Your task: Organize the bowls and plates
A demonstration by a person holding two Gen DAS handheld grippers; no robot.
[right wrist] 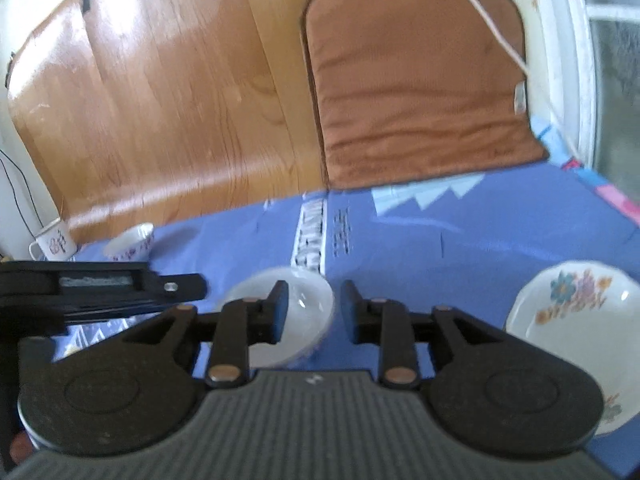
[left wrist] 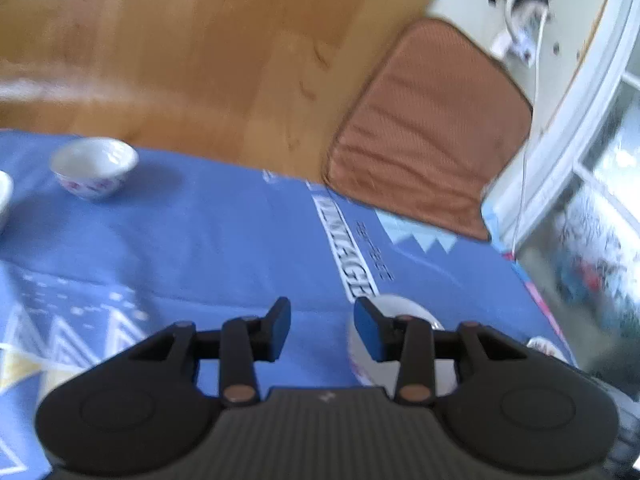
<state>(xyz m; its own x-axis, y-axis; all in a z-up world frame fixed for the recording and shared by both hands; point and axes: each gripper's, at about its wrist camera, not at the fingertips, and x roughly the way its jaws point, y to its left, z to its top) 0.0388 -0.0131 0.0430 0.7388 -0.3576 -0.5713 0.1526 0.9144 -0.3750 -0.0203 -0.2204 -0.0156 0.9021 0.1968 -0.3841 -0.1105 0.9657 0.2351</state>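
Note:
My left gripper (left wrist: 322, 328) is open and empty above the blue cloth (left wrist: 200, 232). A white bowl (left wrist: 404, 312) lies under its right finger (left wrist: 370, 334). A small white bowl with pink flowers (left wrist: 94, 168) stands at the far left, with another white rim (left wrist: 3, 196) at the left edge. My right gripper (right wrist: 314, 312) is open and empty. A white bowl (right wrist: 304, 304) sits just behind its left finger (right wrist: 276, 312). A flowered plate (right wrist: 576, 320) lies at the right. The small flowered bowl (right wrist: 130, 242) stands far left.
A brown cushion (left wrist: 432, 128) lies beyond the cloth (right wrist: 480, 240) on the wooden surface (left wrist: 180, 60); the cushion also shows in the right wrist view (right wrist: 416, 88). A white mug (right wrist: 54, 244) stands at the far left. The other gripper's black body (right wrist: 92, 288) reaches in from the left. A window frame (left wrist: 592, 92) is at the right.

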